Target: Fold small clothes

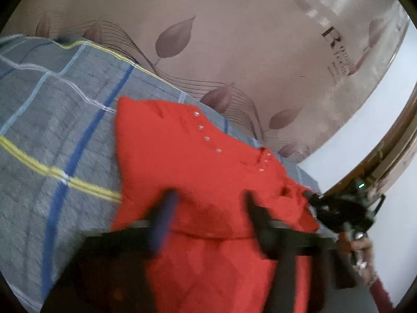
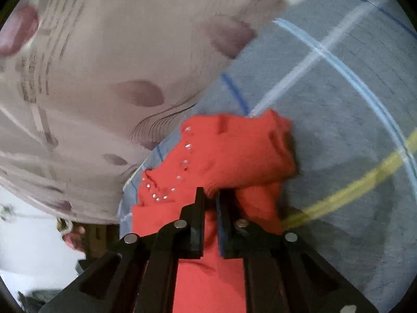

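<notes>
A red garment (image 1: 195, 156) with a row of small shiny studs lies crumpled on a grey checked bedcover (image 1: 52, 130). My left gripper (image 1: 208, 198) hovers over its near part. Its two fingers stand apart with flat red cloth between them, and the picture is blurred. In the right wrist view the same garment (image 2: 234, 151) is bunched up ahead. My right gripper (image 2: 210, 195) has its jaws almost together, pinching a fold of the red cloth. The right gripper (image 1: 310, 195) also shows at the garment's right edge in the left wrist view, with a person's hand (image 1: 362, 250) behind it.
A beige fabric with a brown leaf print (image 1: 234, 39) rises behind the bed along its far edge (image 2: 104, 78). The checked bedcover (image 2: 338, 104) stretches bare to the right of the garment. A white wall (image 1: 378, 130) and a wooden frame (image 1: 401, 135) lie at the far right.
</notes>
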Demonstrator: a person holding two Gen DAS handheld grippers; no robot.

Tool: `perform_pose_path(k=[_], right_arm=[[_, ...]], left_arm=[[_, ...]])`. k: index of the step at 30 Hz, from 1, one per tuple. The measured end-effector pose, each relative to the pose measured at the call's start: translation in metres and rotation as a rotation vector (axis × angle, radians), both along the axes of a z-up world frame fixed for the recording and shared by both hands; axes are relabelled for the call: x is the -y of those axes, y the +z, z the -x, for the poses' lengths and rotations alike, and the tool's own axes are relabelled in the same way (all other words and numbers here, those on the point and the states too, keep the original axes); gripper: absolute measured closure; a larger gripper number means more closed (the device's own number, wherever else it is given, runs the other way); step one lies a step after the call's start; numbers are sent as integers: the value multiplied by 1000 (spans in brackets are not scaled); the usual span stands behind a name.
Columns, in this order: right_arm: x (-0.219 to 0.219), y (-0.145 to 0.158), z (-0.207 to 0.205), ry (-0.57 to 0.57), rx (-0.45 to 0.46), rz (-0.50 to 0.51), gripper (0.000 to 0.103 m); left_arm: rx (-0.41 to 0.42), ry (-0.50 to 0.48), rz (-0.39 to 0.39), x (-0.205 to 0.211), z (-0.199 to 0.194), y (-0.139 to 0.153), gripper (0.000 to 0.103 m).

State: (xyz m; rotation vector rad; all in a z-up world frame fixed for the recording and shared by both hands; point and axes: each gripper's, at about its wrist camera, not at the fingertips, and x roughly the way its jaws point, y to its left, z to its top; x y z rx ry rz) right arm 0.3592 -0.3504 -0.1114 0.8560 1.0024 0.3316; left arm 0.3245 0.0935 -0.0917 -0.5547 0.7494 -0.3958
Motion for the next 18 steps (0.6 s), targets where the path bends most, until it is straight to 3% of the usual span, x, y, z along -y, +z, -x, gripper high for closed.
perform_pose_path(k=[3,4,6,8,11,12,15,16,18], right_arm=[[-18,30,1,48,106,-131,93],[-22,41,3,45,132,-125,93],[-26,45,6,25,98,1,93],[-27,31,5,18,14,146,91],[-17,1,11,21,-57,97,89],[-15,-3,13,12,-52,72,84],[-10,-10,16,9,-24,16,61],[-11,-10,16,15,-14,5,59],[-15,-7,15,36,8,11,53]], left_arm=[[-6,64,59,-21,-2,-3,71],[-2,80,79,-29,-1,-2,71],[17,110,56,-41,3,4,71],[42,135,37,-55,7,11,71],[9,114,39,-69,-4,15,71],[-4,99,22,-69,-12,16,71],[-34,25,-47,-60,-38,20,55],[-46,4,-74,-56,-46,21,46],[-62,-33,-147,-48,-68,21,41]])
